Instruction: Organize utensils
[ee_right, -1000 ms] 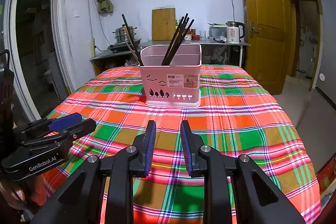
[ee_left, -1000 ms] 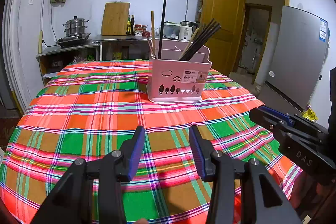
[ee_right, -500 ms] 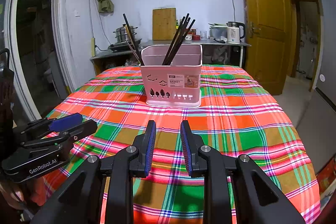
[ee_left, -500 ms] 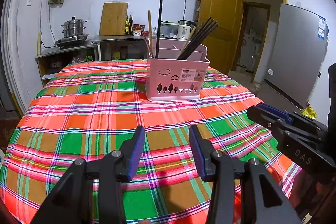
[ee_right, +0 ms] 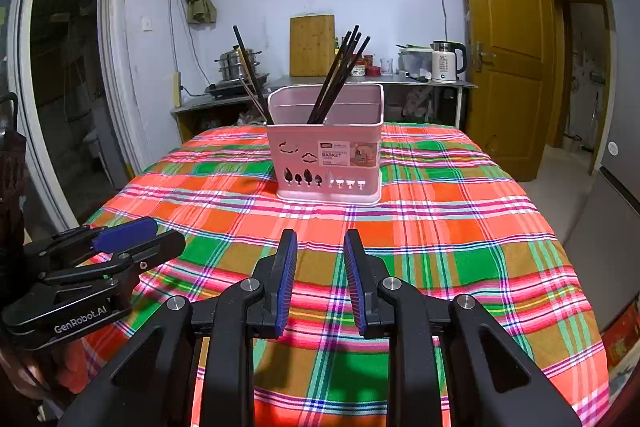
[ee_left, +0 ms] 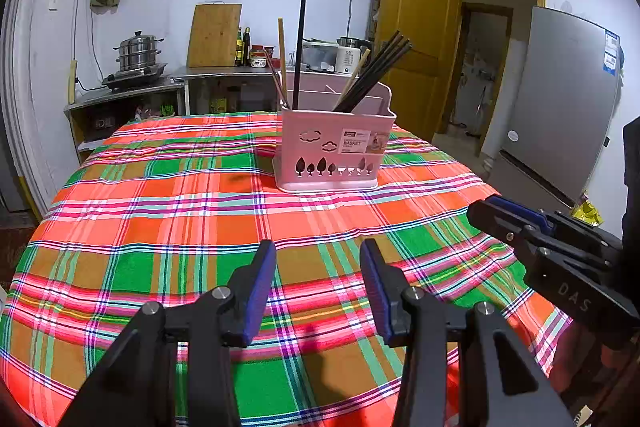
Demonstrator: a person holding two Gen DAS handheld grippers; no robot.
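My left gripper (ee_left: 318, 283) and right gripper (ee_right: 320, 277) hover with jaws parted and empty over the plaid tablecloth (ee_left: 168, 227). Ahead stands the pink utensil basket (ee_right: 326, 159), with dark chopsticks (ee_right: 340, 71) leaning inside. Nothing lies between us. A kettle (ee_right: 446, 61) and steamer pot (ee_left: 138, 51) sit on the counter behind.

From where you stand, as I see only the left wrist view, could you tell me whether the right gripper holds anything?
Observer: Nothing. The right gripper has its jaws apart, with only the red and green plaid tablecloth showing between them.
Operator: Thank you. What lies left of the table?
Observer: A dark open doorway with a white frame.
Operator: And my left gripper?
Observer: The left gripper has white lettering on its side that reads GenRobot.AI.
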